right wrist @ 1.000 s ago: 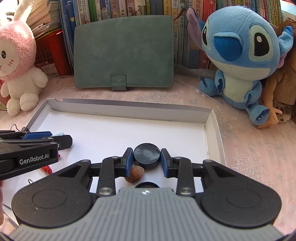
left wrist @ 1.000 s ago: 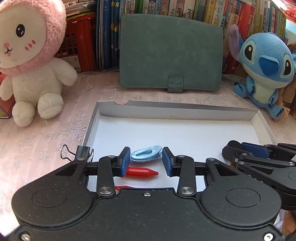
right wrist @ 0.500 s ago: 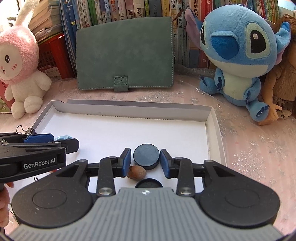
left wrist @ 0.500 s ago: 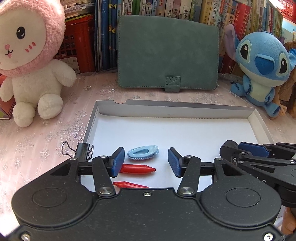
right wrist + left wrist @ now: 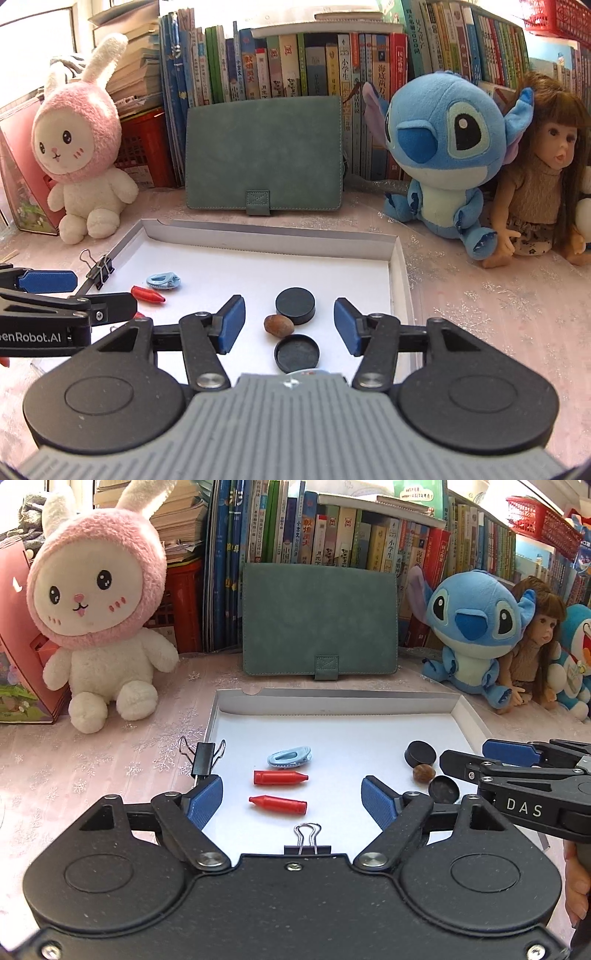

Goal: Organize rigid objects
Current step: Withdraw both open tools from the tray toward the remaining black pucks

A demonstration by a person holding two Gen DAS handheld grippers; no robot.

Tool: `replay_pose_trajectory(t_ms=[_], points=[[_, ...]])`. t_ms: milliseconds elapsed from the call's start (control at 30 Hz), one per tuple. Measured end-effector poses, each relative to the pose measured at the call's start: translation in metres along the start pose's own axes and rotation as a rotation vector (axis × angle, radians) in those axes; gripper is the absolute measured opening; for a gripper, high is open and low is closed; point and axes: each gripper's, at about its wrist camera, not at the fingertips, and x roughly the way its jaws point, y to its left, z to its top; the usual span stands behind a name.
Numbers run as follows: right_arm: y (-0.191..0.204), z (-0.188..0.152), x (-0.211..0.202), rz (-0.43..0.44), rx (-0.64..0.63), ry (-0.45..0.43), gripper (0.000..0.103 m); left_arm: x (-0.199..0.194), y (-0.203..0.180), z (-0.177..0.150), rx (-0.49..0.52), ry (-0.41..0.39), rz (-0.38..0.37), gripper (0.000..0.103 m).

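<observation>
Left gripper (image 5: 291, 797): jaws spread wide, holding nothing, poised low over the near edge of the white tray (image 5: 369, 699). Just ahead of the gap, and inside it in line, lie two red crayon-shaped pieces, the nearer one (image 5: 277, 805) and the farther one (image 5: 280, 777), each with its long axis running left to right, across the line of the fingers, tips pointing opposite ways. Beyond them sits a pale blue clip (image 5: 290, 757), also lying crosswise. A closing move on any of these would meet the ends rather than the flanks, so a turn of the wrist looks needed.

Right gripper (image 5: 290, 329): jaws likewise wide and empty. Between its pads (image 5: 232, 328) lie a brown nut-like piece (image 5: 279, 325), a black round puck (image 5: 295, 305) just beyond it and touching or nearly so, and a shallow black cap (image 5: 296, 352) nearest the camera. These three are round, so no axis matters; the right hand is clearly the nearer one to them, the left to the red and blue group.

Two black binder clips grip the tray rim: one on the left wall (image 5: 204, 757), one on the near edge (image 5: 307, 843), the latter partly cut off by the left gripper body. The near rim of the tray is hidden in both views. Whether the puck and nut truly touch cannot be settled. Plush toys, a green case (image 5: 320, 618) and books stand behind, well apart.
</observation>
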Motion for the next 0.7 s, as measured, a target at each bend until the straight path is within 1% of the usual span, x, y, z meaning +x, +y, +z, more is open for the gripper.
replay_pose_trajectory(t_ms=[167,300,400,600,700], points=[[0.01,-0.016,-0.031,0.004,-0.059,-0.073,0.075,-0.033,-0.002,-0.022,-0.004,-0.041,-0.037,0.083],[0.009,-0.033,-0.053,0.021,-0.041,-0.123,0.075,-0.056,-0.004,-0.042,-0.012,-0.075,-0.051,0.084],[0.008,-0.046,-0.065,0.016,-0.044,-0.143,0.075,-0.068,-0.009,-0.06,-0.009,-0.077,-0.06,0.084],[0.007,-0.076,-0.091,-0.016,-0.053,-0.201,0.076,-0.088,-0.021,-0.098,0.022,-0.124,-0.049,0.086],[0.006,-0.089,-0.099,-0.019,-0.041,-0.215,0.076,-0.094,-0.027,-0.116,0.039,-0.127,-0.046,0.086]])
